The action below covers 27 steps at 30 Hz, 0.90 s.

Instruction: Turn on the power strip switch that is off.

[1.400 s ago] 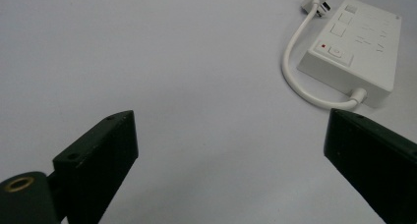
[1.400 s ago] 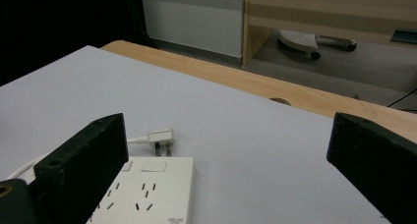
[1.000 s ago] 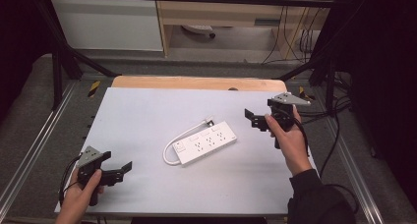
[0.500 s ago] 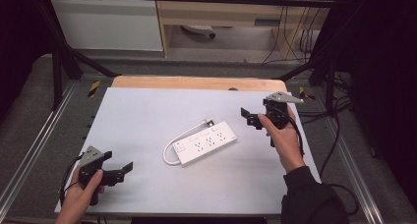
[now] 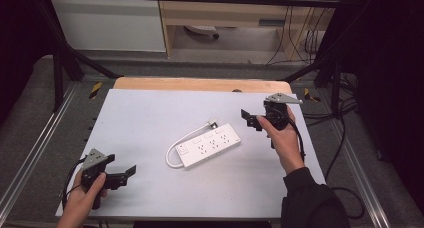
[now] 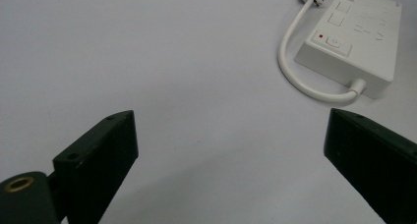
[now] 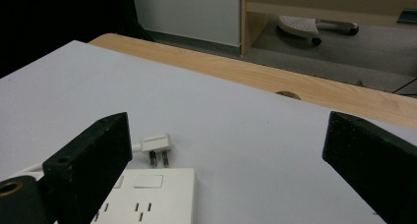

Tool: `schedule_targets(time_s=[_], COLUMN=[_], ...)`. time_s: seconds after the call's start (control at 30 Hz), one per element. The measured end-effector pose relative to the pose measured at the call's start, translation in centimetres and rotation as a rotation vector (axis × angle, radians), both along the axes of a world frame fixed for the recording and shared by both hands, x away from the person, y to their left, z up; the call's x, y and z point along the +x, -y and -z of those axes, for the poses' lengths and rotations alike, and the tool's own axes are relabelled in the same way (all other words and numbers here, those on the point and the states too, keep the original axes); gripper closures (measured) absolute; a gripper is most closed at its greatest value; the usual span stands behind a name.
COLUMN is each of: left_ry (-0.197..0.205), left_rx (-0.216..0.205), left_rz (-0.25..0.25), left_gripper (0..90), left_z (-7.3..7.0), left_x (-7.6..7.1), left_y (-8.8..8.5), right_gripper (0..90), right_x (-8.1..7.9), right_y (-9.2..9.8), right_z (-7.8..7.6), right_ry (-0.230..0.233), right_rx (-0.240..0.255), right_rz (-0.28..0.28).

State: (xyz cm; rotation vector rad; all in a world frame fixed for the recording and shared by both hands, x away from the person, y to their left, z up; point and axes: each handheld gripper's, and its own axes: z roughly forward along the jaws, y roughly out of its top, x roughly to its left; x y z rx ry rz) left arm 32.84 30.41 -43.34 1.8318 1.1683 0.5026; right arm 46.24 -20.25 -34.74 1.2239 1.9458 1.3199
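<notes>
White power strip (image 5: 209, 145) lying mid-desk (image 5: 150, 113). Right tool (image 5: 251, 119) just beside it, wide open, empty. Left tool (image 5: 125, 173) well apart, wide open, empty.

One power strip (image 5: 210, 145) (two claws (image 5: 250, 119))

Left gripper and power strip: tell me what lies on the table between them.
Nothing: between the left gripper and the power strip the white table surface is bare, as the high view and the left gripper view both show.
</notes>
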Motion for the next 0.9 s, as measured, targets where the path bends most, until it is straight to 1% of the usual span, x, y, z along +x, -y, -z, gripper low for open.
schedule_targets(time_s=[0.43,0.53,0.73,0.9], left_ry=[-0.004,0.000,-0.003,-0.002], left_rx=[-0.008,-0.006,-0.008,-0.010], left_rz=[0.001,0.005,0.006,0.006], left_gripper=[6.3,6.3,6.3,6.3], left_z=[0.0,-0.1,0.0,0.0], left_x=[-0.1,-0.1,-0.1,0.0], left_y=[0.0,0.1,0.0,-0.1], right_gripper=[5.0,5.2,6.0,7.6], right_x=[0.0,0.0,0.3,0.5], right_y=[-1.1,-1.4,-2.2,-2.7], right_z=[0.0,0.0,0.4,0.7], right_ry=[-0.013,-0.015,-0.020,-0.032], right_rx=[-0.002,-0.006,-0.018,-0.009], right_rz=[-0.015,-0.020,-0.039,-0.048])
